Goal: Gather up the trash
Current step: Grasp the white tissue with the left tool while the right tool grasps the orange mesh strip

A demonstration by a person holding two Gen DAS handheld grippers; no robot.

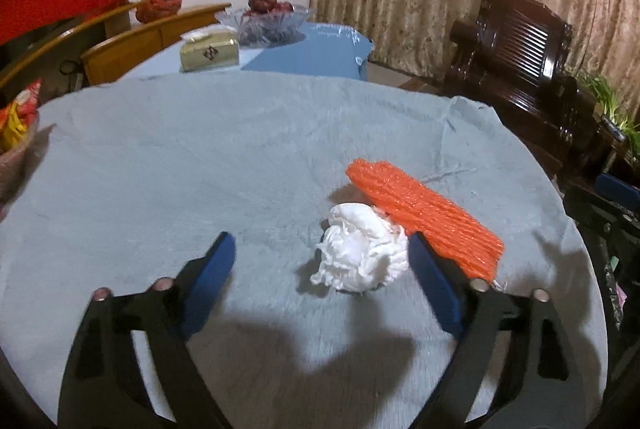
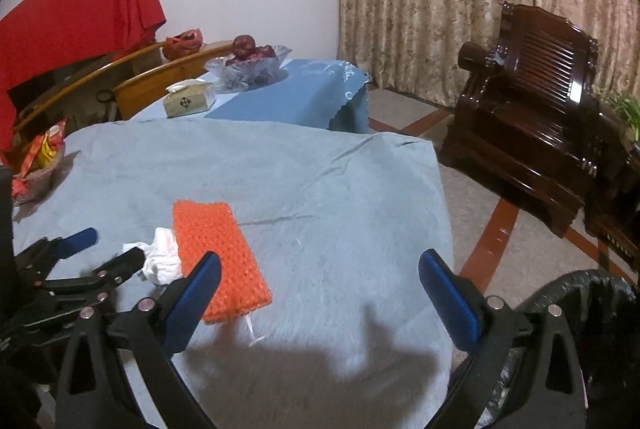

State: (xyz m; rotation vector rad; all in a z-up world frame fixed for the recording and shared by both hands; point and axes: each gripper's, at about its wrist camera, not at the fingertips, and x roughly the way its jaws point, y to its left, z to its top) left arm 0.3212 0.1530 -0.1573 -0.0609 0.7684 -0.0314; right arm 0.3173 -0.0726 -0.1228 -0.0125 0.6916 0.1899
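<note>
Orange foam netting (image 1: 424, 215) lies flat on the pale blue fleece cloth (image 1: 200, 157), with a crumpled white tissue (image 1: 358, 253) touching its near long edge. The left gripper (image 1: 320, 257) hangs low over the cloth with its jaws wide apart; the tissue sits between its blue fingertips (image 1: 218, 261), close against the right-hand one, and neither pad presses on it. The netting runs just beyond and to the right of that right-hand finger.

From the right wrist view, the right gripper (image 2: 320, 269) is also spread wide with only bare cloth between its pads. The netting (image 2: 218, 253) lies at its left fingertip, partly behind it, and the tissue (image 2: 162, 257) is further left, framed by the left gripper (image 2: 108, 249), which reaches in from the left edge. A bin lined with a black bag (image 2: 592, 313) stands on the floor just right of the right gripper's right finger, below the table edge.

Well ahead of both grippers stand a tissue box (image 1: 210, 51) and a glass fruit bowl (image 1: 266, 19) on a darker blue tablecloth. A basket of snack packets (image 2: 38, 165) sits far left, a dark wooden armchair (image 2: 532, 101) far right.
</note>
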